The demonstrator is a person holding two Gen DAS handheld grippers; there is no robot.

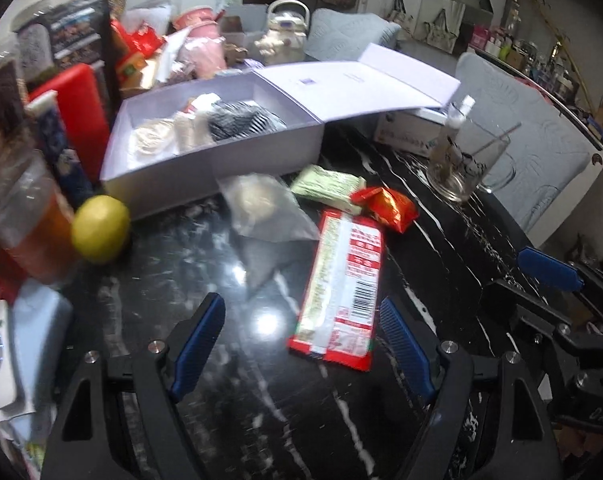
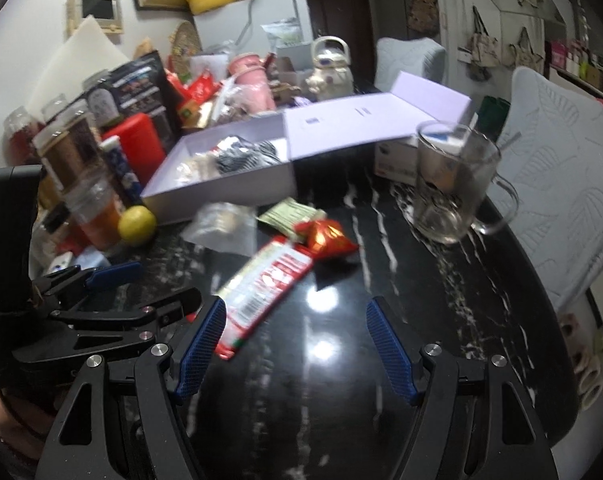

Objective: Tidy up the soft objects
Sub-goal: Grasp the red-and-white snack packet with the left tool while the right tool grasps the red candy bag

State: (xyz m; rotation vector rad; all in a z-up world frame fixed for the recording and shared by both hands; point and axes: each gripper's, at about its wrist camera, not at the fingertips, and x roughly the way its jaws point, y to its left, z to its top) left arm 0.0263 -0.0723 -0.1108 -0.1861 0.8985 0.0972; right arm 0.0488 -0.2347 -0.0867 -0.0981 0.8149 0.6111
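Both grippers hover low over the black table, empty. Left gripper: fingers spread wide, nothing between them. Right gripper: same, spread and empty.

Nearest item is the red packet, flat on the table, its near end just beside the left gripper's right finger. Past it: clear bag, green packet and foil packet, bunched close together, green and foil touching. Behind them the open box already holds a striped cloth and pale soft items. So some sorting looks done; four packets are still outside.

Risks, as a judgement:
- Red packet lies flat on a glossy top; a pinch may skate it away instead of lifting it.
- Clear bag is slack and may slip out of the pads.
- Lemon sits left by the box's near corner; a sweep could roll it.
- Glass mug, far right, stands close to the box lid; a carry toward the box could knock it.
- Grippers are near each other and could collide.

View differences: the right view shows the left gripper's body at its left edge, plus the mug's handle. The left view shows the box contents better.
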